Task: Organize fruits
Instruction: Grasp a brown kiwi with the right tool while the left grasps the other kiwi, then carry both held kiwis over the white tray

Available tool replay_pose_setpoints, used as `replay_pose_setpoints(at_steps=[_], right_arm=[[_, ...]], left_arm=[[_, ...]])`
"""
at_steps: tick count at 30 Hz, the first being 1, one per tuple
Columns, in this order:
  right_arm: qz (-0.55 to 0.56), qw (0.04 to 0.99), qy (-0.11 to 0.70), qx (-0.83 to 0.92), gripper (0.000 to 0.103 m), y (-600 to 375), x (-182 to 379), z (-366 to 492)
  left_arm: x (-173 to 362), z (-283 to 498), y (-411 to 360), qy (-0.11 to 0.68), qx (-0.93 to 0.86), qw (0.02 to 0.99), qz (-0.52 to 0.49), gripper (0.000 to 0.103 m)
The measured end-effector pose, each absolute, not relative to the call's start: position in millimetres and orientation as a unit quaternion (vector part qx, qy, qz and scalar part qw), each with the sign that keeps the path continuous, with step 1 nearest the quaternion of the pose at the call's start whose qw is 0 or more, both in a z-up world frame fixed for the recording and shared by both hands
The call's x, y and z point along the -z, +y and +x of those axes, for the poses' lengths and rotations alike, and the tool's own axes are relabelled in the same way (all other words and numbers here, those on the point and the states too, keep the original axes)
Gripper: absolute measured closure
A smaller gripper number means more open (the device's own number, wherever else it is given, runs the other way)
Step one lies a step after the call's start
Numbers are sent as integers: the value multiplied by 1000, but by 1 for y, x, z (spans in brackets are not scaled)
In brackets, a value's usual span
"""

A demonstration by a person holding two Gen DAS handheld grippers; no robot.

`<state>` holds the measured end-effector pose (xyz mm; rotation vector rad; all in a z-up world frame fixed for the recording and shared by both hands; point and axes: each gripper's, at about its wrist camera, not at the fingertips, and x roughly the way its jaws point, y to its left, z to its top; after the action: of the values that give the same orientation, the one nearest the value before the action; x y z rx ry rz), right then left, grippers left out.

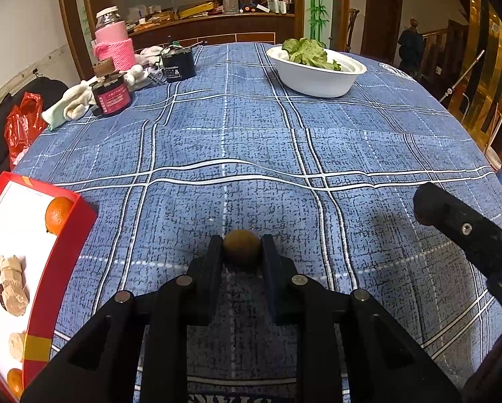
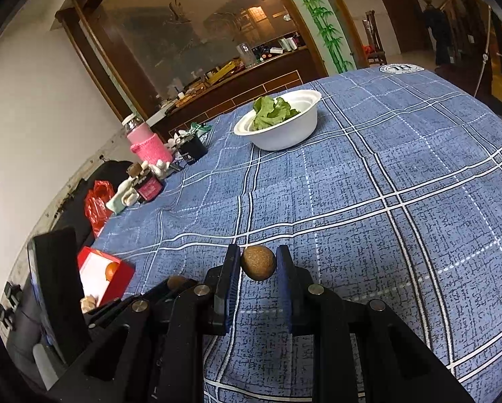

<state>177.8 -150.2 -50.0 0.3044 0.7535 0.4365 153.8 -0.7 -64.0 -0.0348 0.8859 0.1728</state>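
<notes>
Here each tool carries one small brown round fruit, probably a longan, pinched at the fingertips: the left tool (image 1: 242, 247) is clenched on its fruit (image 1: 242, 245), and the right tool (image 2: 258, 265) grips the other fruit (image 2: 258, 263) the same way. Both fruits are held clear above the blue checked cloth of the desk (image 1: 284, 141), near its front edge, which suggests they are in transit rather than being set down. The likely goal is the red box (image 1: 68, 252) at the desk's left edge, since it already holds an orange (image 1: 58, 215) and pale lumps of food with a few dark red pieces beside them. Gripping so far out on the tips keeps each fruit in sight and easy to drop into the box. The white bowl (image 1: 314, 77) of green leaves sits toward the far edge, and a pink jar (image 1: 111, 42), a dark jar and white cloths crowd the far left corner, apart from the work. The box is cut off by the frame in the left view and half hidden behind the left tool in the right view, so its full contents cannot be told. Whether the fruits are longans is hard to confirm.
</notes>
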Motion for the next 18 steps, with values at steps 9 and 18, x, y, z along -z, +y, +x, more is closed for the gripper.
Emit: replay_pose_setpoints(at_steps=[9,18], right_arm=[[100,908,355,-197,80,-137,44,171],[72,910,360,-194,80,-134,39,142]], left_arm=[[55,124,-1,424,-61,903,-34,84],[52,98,1,422,-51,904,-42,84]])
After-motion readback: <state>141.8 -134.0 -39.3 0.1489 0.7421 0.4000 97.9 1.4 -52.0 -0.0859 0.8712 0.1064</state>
